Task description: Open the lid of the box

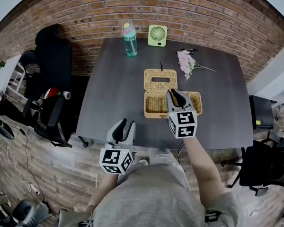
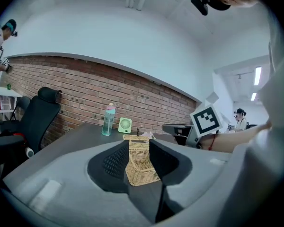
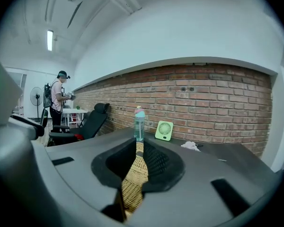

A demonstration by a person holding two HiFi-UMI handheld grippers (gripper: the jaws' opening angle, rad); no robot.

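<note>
The box [image 1: 173, 103] sits mid-table toward my near right, and its lid [image 1: 160, 79] lies flat behind it on the far side, so I judge it open. My left gripper [image 1: 124, 129] is wide and empty at the near edge. My right gripper [image 1: 176, 97], narrow and gripping nothing, hangs over the basket's near rim, where a careless dip could snag the wicker and drag the light box.

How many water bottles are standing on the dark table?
1. The water bottle stands upright at the far edge of the table, just left of the green fan. None seems to be hidden.
</note>
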